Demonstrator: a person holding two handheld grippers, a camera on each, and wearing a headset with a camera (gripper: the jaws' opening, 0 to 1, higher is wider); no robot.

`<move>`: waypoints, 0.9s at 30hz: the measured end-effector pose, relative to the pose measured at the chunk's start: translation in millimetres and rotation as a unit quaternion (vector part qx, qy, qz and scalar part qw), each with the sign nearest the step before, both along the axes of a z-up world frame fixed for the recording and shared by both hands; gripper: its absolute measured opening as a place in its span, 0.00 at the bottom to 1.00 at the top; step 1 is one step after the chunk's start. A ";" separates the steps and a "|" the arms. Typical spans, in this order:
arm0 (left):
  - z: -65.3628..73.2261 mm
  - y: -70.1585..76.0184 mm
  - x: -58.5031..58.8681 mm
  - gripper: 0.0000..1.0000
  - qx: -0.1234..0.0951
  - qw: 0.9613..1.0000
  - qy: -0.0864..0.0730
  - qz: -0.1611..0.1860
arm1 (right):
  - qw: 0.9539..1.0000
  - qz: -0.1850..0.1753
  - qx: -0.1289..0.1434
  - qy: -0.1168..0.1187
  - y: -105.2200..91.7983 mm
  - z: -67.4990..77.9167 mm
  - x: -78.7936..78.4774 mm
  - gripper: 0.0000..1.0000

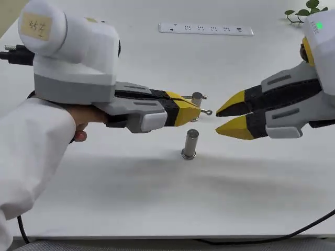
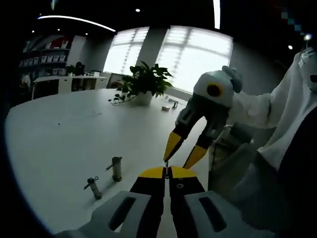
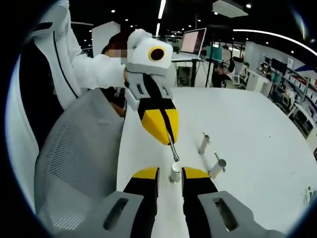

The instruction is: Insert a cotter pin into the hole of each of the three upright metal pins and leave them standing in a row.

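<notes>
- Fingers of left gripper clamped on thin wire cotter pin, looped end outward
- Right gripper: jaws apart
- Metal pin, flanged base, upright on surface

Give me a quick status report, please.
Left gripper shut on cotter pin; right gripper open. Bare metal pin stands nearby, unfilled. No obstruction seen.
</notes>
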State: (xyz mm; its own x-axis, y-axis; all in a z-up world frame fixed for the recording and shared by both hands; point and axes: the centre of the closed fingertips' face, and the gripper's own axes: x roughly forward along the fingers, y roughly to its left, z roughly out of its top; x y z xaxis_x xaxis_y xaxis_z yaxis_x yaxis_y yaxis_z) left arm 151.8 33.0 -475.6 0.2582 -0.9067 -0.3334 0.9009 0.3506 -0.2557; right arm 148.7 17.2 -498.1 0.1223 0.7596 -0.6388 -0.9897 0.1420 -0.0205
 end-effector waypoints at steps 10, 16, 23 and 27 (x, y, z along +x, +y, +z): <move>7.9 -10.1 -13.9 0.00 0.000 0.997 -0.050 -0.051 | 0.999 0.007 0.027 0.031 10.7 3.2 -11.7 0.04; 8.5 -12.0 -18.5 0.00 0.005 0.994 -0.079 -0.072 | 0.999 0.016 0.028 0.038 11.7 3.2 -15.3 0.00; -2.7 -8.4 -19.5 0.00 0.029 0.992 -0.091 -0.087 | 0.999 0.021 0.020 0.034 11.1 3.1 -16.4 0.00; -8.0 -8.0 -21.7 0.00 0.040 0.990 -0.097 -0.096 | 0.999 0.027 0.014 0.035 11.7 2.0 -19.8 0.00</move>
State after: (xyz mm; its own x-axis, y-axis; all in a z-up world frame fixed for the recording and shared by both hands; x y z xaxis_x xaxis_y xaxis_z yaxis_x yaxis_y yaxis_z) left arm 130.1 25.0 -483.6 0.1501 -0.9177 -0.3679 0.9824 0.1802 -0.0487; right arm 128.9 28.9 -496.1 0.0370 0.7818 -0.6224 -0.9948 0.0882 0.0517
